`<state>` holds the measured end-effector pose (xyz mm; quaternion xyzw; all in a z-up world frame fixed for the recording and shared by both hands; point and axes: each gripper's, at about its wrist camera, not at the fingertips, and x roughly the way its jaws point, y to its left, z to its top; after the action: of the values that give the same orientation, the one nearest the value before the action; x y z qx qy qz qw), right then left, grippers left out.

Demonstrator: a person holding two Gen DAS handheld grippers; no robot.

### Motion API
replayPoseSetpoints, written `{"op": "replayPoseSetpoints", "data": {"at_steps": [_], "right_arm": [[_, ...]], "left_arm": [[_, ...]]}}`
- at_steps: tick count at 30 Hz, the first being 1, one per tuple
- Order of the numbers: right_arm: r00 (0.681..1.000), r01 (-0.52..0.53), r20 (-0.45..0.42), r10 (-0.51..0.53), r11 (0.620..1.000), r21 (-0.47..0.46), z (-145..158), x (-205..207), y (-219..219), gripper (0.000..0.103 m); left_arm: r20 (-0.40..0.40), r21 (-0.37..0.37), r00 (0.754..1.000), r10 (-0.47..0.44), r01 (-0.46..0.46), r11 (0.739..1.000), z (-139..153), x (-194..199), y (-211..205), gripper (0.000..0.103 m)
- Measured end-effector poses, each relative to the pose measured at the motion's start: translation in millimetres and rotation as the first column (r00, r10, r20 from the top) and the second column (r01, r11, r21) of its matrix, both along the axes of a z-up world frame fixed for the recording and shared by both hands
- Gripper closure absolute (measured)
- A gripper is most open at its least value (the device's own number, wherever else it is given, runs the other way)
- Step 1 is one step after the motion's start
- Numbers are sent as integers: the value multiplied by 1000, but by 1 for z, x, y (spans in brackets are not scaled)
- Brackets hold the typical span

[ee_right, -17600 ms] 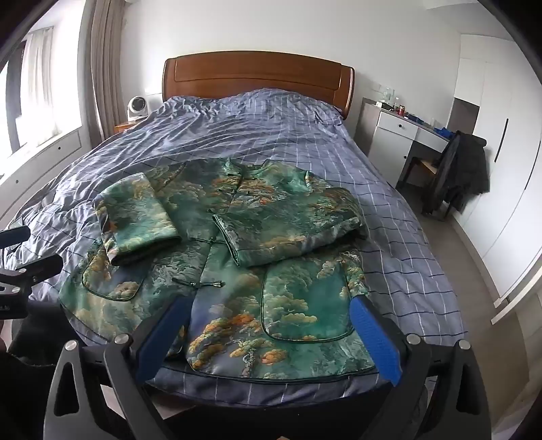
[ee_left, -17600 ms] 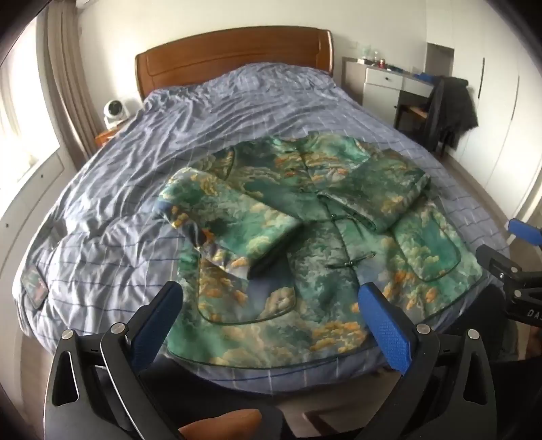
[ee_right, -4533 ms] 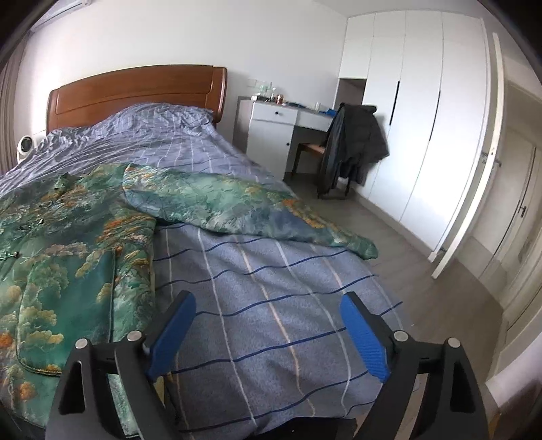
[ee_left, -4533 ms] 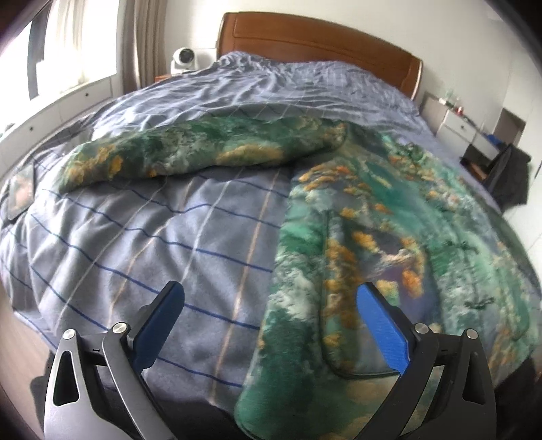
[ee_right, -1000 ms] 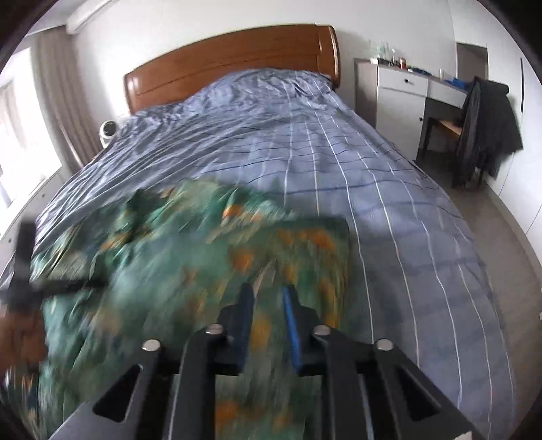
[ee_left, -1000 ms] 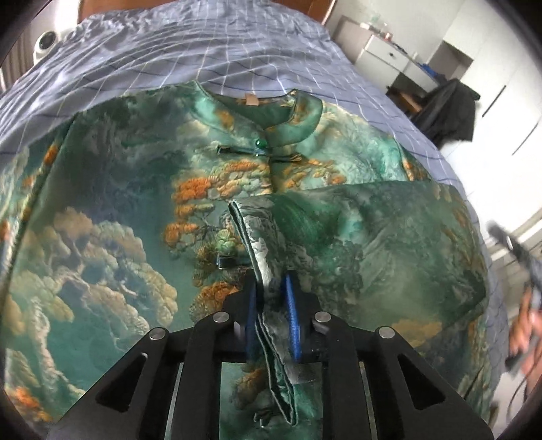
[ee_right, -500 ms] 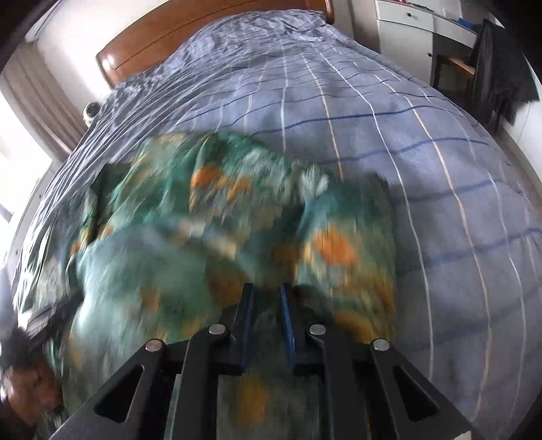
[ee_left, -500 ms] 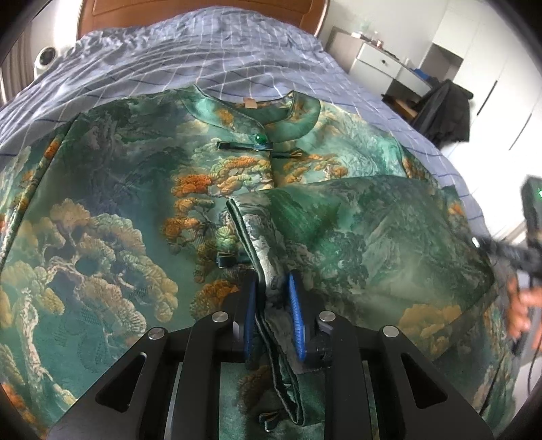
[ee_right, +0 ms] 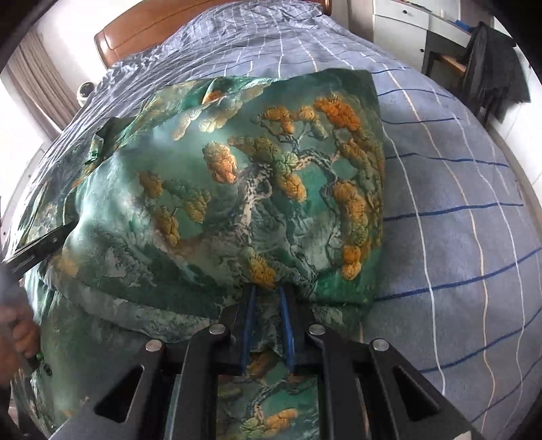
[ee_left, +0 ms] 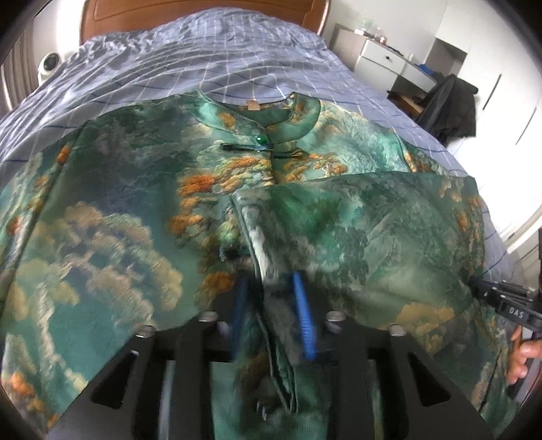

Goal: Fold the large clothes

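A large green brocade jacket (ee_left: 111, 210) with orange cloud and pine patterns lies face up on the bed, its collar (ee_left: 257, 115) toward the headboard. Its right sleeve (ee_left: 372, 237) is folded across the chest. My left gripper (ee_left: 271, 298) is shut on the sleeve's cuff edge near the jacket's middle; the fingers look blurred. In the right wrist view the folded sleeve (ee_right: 264, 189) bulges up, and my right gripper (ee_right: 267, 298) is shut on its near fold. The right gripper also shows in the left wrist view (ee_left: 508, 304).
The bed has a blue checked duvet (ee_right: 457, 203) and a wooden headboard (ee_left: 203, 10). A white desk (ee_left: 389, 57) and a chair with a dark coat (ee_left: 450, 105) stand to the right. A small white fan (ee_left: 50, 64) sits at the left.
Both grippers have stayed shut on the sleeve and moved it a little further over the chest. The left view has pulled back slightly and its fingers blur. The right view has sharpened.
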<state>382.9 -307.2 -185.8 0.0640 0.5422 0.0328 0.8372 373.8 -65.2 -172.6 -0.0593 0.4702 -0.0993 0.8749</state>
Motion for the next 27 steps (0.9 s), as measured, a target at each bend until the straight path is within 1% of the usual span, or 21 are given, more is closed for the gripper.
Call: {"op": "replayPoseSetpoints", "data": {"at_steps": [1, 2, 3, 4, 5, 6, 7, 10, 13, 15, 17, 20, 23, 26, 27], "right_arm": [[1000, 11, 19, -11, 1000, 3, 5, -5, 0, 87], [999, 19, 49, -19, 1000, -6, 13, -13, 0, 87], [997, 25, 71, -24, 1000, -17, 19, -19, 1, 82], [995, 32, 96, -28, 999, -33, 27, -30, 1, 65], [993, 38, 109, -33, 998, -46, 36, -43, 3, 51], [993, 49, 113, -42, 997, -58, 41, -54, 2, 27], [991, 58, 122, -49, 996, -70, 47, -65, 4, 21], [986, 51, 165, -35, 994, -97, 66, -102, 14, 21], [976, 53, 215, -28, 993, -110, 81, -138, 31, 21], [971, 57, 237, -33, 994, -94, 87, -160, 41, 21], [967, 43, 255, -26, 997, -60, 90, -185, 58, 21], [966, 8, 258, 0, 1000, -30, 89, -205, 85, 21], [966, -58, 253, 60, 998, -15, 90, -226, 118, 21], [960, -116, 252, 120, 993, -33, 91, -237, 141, 21], [957, -133, 252, 140, 990, -45, 91, -241, 149, 21]], "left_arm": [[2, 1, 1000, 4, -4, 1000, 4, -5, 2, 46], [8, -1, 1000, 5, -5, 1000, 10, -14, 6, 40], [19, -1, 1000, 6, -6, 1000, 16, -23, 10, 30], [32, 0, 999, 5, -5, 1000, 21, -33, 14, 23], [49, 4, 999, 0, -1, 1000, 28, -47, 20, 20], [58, 8, 998, -5, 5, 1000, 31, -55, 23, 18], [67, 18, 998, -14, 12, 1000, 35, -71, 29, 16], [75, 72, 997, -23, 18, 997, 40, -112, 48, 14], [84, 141, 996, -6, -6, 990, 40, -149, 68, 14], [91, 180, 996, 25, -41, 983, 40, -173, 87, 12], [93, 197, 993, 70, -88, 976, 40, -189, 106, 12], [85, 181, 987, 140, -153, 971, 41, -206, 138, 12], [84, 159, 976, 201, -213, 964, 40, -216, 164, 12], [66, 114, 957, 282, -288, 951, 35, -222, 195, 12], [62, 103, 953, 297, -302, 948, 34, -223, 200, 12]]}}
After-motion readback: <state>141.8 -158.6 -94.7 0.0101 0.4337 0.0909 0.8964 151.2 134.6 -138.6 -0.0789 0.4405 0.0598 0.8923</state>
